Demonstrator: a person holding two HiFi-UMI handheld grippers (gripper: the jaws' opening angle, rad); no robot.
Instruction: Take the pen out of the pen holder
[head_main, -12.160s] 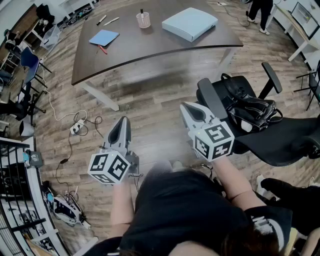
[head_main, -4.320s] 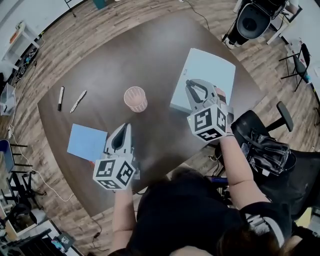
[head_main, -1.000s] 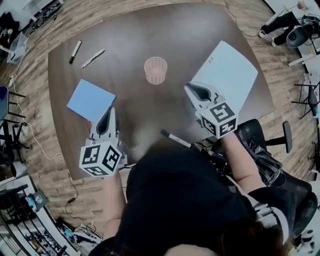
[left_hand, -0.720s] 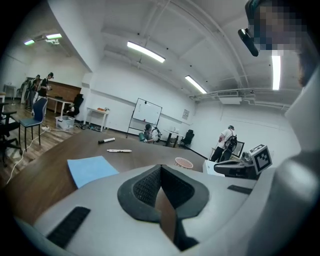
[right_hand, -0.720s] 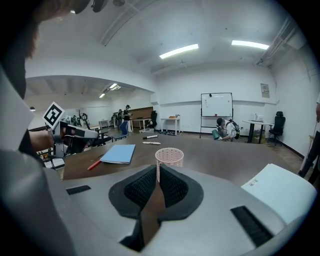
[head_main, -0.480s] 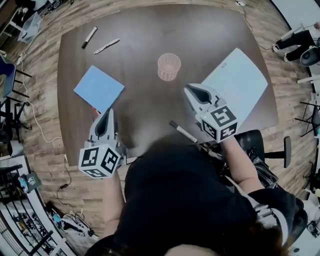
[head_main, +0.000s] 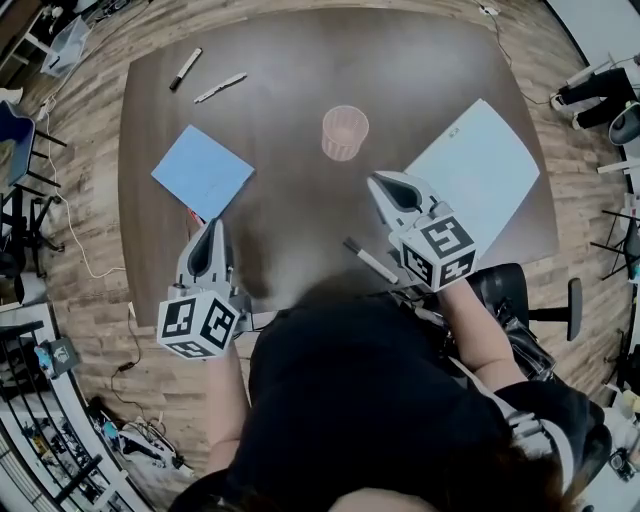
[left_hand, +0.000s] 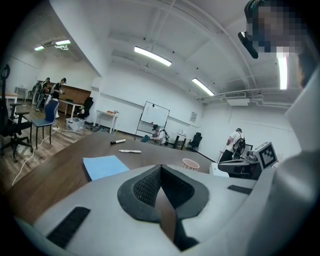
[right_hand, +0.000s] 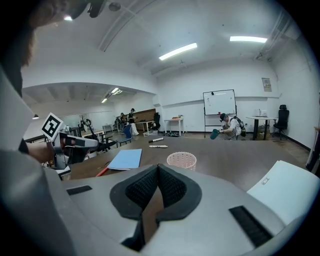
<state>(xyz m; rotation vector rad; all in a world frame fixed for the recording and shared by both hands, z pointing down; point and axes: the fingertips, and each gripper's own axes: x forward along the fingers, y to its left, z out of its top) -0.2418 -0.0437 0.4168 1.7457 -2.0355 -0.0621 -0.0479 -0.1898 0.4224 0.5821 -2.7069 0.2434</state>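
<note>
Lying slantwise on the bench (head_main: 280, 90), the pen (head_main: 370, 262) sits just behind the right gripper (head_main: 379, 183), fingers together and empty, as on the left gripper (head_main: 214, 227).

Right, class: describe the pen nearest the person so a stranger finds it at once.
On the dark brown table, go to the near edge by the right gripper. The white, black-capped pen lies there alone, far from the two pens at the far-left corner.

Left grey two-jaw gripper with marker cube (head_main: 212, 232): jaws pressed together, empty, pointing forward and slightly downward. Right grey two-jaw gripper with marker cube (head_main: 383, 186): jaws just closed tip to tip, nothing between them. Left forearm (head_main: 228, 398) and right forearm (head_main: 480, 342) extended, grippers well apart
</note>
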